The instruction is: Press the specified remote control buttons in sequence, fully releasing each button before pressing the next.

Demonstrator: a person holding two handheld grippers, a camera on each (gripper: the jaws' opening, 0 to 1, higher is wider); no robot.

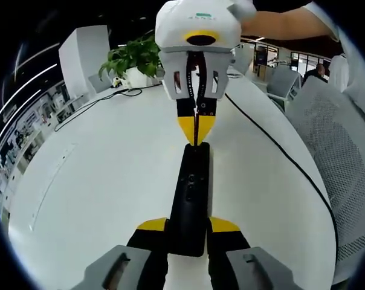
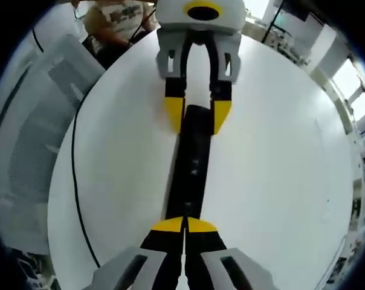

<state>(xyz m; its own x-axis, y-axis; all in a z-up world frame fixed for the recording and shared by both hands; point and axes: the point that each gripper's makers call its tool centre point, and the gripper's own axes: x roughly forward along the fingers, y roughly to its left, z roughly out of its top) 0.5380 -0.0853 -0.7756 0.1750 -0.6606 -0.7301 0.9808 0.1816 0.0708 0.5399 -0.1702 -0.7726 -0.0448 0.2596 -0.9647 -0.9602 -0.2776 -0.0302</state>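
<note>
At the centre of the left gripper view, a long black remote control (image 1: 192, 193) is seen lying flat on the white bench (image 1: 98, 181), running from the lower middle of the frame toward the upper middle. Its near end is clamped between the yellow-tipped fingers (image 1: 153, 225) of the left gripper (image 1: 188, 225), which are spread only as far as the remote's width and pressed against its two sides. The hold is judged to be there to keep the remote from sliding or twisting while buttons are pushed.

At the far end, just above the middle of that view, the right gripper (image 1: 196, 128) is pointed down with its fingers brought fully together, nothing between them, so that the joined tips form one narrow point. That point is set at the remote's far end; whether it actually touches a button cannot be told.

In the right gripper view the same layout is seen reversed: the closed tips (image 2: 184, 225) at the lower middle, the remote (image 2: 191, 163) stretching upward, and the left gripper (image 2: 197, 115) straddling its far end. A black cable (image 1: 273, 145) is draped across the bench to the right, well apart from the remote.
</note>
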